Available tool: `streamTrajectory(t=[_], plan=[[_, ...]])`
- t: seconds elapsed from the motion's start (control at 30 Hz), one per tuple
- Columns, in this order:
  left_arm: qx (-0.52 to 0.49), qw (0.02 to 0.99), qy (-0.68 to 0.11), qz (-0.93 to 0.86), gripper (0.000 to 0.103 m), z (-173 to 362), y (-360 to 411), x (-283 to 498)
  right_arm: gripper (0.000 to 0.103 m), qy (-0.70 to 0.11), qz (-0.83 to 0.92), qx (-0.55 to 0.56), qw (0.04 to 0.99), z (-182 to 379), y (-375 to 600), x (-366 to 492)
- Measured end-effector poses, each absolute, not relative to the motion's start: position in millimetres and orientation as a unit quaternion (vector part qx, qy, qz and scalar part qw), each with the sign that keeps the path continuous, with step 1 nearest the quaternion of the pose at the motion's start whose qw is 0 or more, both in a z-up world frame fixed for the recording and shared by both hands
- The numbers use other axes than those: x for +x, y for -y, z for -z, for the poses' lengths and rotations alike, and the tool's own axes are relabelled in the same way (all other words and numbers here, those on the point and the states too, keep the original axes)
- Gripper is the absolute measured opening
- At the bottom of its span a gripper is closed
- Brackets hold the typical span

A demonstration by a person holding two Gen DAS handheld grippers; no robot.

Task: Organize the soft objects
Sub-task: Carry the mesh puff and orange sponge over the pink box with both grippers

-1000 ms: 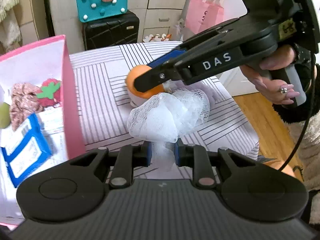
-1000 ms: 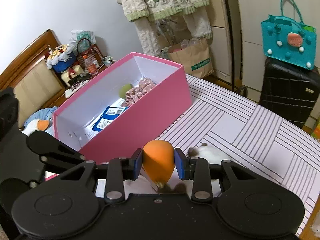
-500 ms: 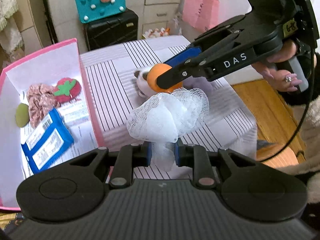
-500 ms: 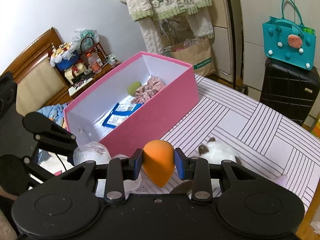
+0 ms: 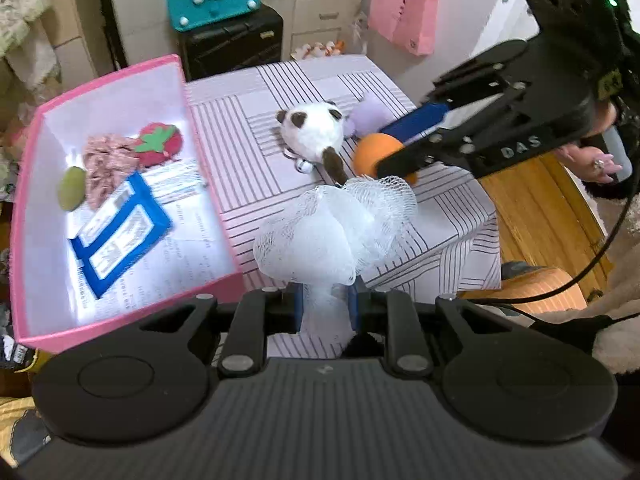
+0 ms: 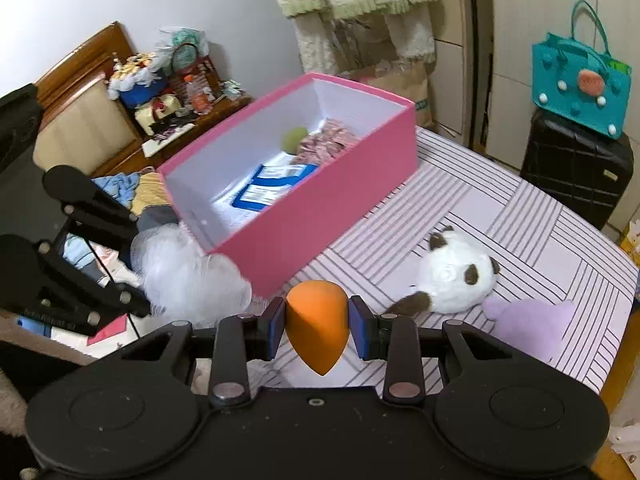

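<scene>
Both grippers loaded, held above the striped table.
Left gripper [image 5: 325,307] is clamped on a white mesh pouf [image 5: 335,232]; right gripper [image 6: 317,327] pinches an orange sponge [image 6: 317,323]. Panda plush [image 6: 454,272] lies at 2 o'clock, pink box [image 6: 320,216] at 11 o'clock.

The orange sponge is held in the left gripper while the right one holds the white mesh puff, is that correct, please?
Not quite: the grippers are swapped. The right wrist view shows the right gripper shut on the orange sponge, and the left wrist view shows the left gripper shut on the white mesh puff.
</scene>
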State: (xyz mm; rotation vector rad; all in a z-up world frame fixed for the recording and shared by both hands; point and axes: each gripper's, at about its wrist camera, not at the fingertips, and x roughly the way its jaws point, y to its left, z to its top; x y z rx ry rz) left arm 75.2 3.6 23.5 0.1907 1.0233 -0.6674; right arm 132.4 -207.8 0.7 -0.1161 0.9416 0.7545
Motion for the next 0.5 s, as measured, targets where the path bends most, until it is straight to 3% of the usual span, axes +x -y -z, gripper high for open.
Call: streamTrajectory(t=[0.5], plan=[[0.079, 0.869, -0.417, 0.254, 0.021, -66, -60, 60, 0.039, -0.383, -0.428, -0.090, 0.814, -52, 151, 98]])
